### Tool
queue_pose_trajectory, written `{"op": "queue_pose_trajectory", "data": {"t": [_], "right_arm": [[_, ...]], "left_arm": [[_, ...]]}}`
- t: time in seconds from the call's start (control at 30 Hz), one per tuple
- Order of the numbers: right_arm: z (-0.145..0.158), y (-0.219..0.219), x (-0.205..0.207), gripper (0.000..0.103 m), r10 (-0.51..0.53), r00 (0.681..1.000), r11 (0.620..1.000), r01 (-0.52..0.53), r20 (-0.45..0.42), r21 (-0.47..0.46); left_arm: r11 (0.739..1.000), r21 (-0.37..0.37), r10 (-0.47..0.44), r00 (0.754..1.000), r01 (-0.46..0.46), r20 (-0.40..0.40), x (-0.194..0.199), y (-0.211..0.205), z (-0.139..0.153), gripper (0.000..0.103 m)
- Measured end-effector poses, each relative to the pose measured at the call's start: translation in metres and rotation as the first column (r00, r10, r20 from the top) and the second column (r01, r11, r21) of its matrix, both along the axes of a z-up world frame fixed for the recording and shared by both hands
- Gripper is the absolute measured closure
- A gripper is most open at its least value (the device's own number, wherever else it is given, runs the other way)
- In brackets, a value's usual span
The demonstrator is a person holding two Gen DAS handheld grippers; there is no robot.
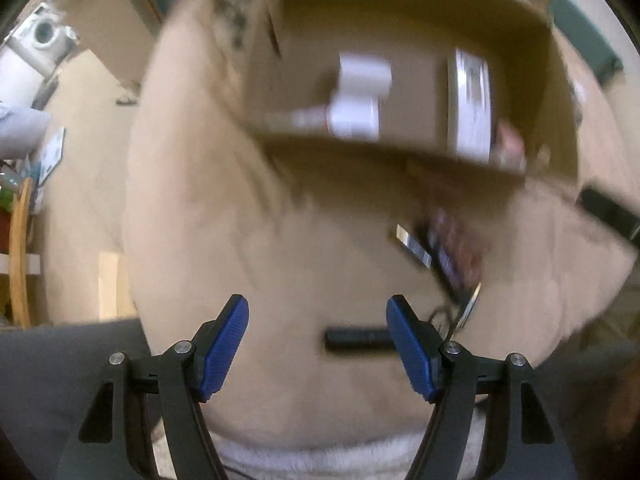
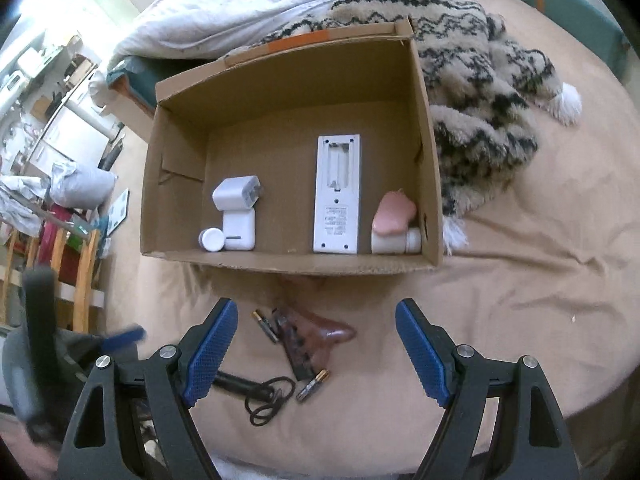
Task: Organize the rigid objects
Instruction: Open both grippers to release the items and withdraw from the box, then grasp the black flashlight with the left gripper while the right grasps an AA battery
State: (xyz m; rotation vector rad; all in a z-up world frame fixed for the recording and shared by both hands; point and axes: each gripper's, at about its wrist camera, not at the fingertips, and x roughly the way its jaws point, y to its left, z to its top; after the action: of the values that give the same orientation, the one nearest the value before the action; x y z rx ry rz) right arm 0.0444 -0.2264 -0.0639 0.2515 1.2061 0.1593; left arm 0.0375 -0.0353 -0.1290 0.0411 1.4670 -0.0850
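Observation:
A cardboard box (image 2: 180, 152) lies open on the beige bed. It holds a white charger (image 2: 236, 208), a white remote (image 2: 338, 196) with its battery bay bare, and a pink piece on a white bottle (image 2: 394, 224). In front lie a brown ocarina (image 2: 316, 332), two batteries (image 2: 313, 390), a black cylinder with a cord loop (image 2: 240, 384). My right gripper (image 2: 316, 352) is open above them. My left gripper (image 1: 318, 348) is open, with the black cylinder (image 1: 356, 338) between its fingers; that view is blurred. The box (image 1: 280, 20) shows there too.
A patterned fluffy blanket (image 2: 480, 80) and a white duvet (image 2: 260, 0) lie behind and right of the box. The bed's left edge drops to a cluttered floor with a wooden chair (image 2: 80, 280).

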Motion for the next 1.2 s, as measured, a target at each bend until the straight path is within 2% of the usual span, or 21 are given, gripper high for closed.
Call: {"op": "queue_pose_trajectory", "data": {"t": [0.17,0.27,0.4,0.43,0.6,0.73,0.87,0.93,1.03,1.2], "right_arm": [[0.0,0.003,-0.003,0.017,0.004,1.0,1.0,-0.004,0.004,0.004],[-0.001,0.0,-0.001,0.017,-0.005,1.0,1.0,0.005,0.001,0.007],[-0.001,-0.004,0.0,0.017,-0.018,1.0,1.0,0.018,-0.001,0.019],[-0.001,-0.004,0.001,0.017,-0.019,1.0,1.0,0.019,0.0,0.021],[-0.001,0.001,0.003,0.017,-0.011,1.0,1.0,0.011,0.002,0.024],[-0.004,0.005,0.004,0.017,0.0,1.0,1.0,0.0,-0.006,0.015],[-0.004,0.007,0.005,0.017,0.003,1.0,1.0,-0.003,-0.009,0.011],[-0.003,0.007,0.005,0.017,0.004,1.0,1.0,-0.004,-0.004,0.01],[-0.003,0.008,0.006,0.017,0.004,1.0,1.0,-0.004,-0.005,0.008],[-0.006,0.008,0.006,0.017,0.012,1.0,1.0,-0.012,-0.018,0.002]], "left_arm": [[0.999,0.003,0.05,0.992,-0.05,-0.115,-0.008,-0.007,-0.042,0.034],[0.994,-0.076,0.063,0.991,-0.072,-0.114,-0.009,-0.012,-0.04,0.034],[0.992,-0.106,0.056,0.991,-0.069,-0.122,-0.013,-0.021,-0.038,0.033],[0.991,-0.111,0.056,0.99,-0.071,-0.131,-0.015,-0.024,-0.039,0.029],[0.997,-0.059,0.045,0.989,-0.053,-0.142,-0.022,-0.036,-0.051,0.025],[0.995,-0.063,0.066,0.986,-0.077,-0.15,-0.023,-0.038,-0.056,0.022],[0.996,-0.04,0.079,0.987,-0.085,-0.137,-0.025,-0.041,-0.061,0.015],[0.998,-0.004,0.055,0.986,-0.057,-0.154,-0.031,-0.049,-0.068,0.015],[0.999,0.05,0.017,0.992,-0.011,-0.125,-0.035,-0.06,-0.073,0.014],[0.999,0.033,0.027,0.995,-0.024,-0.096,-0.028,-0.058,-0.069,0.017]]}}
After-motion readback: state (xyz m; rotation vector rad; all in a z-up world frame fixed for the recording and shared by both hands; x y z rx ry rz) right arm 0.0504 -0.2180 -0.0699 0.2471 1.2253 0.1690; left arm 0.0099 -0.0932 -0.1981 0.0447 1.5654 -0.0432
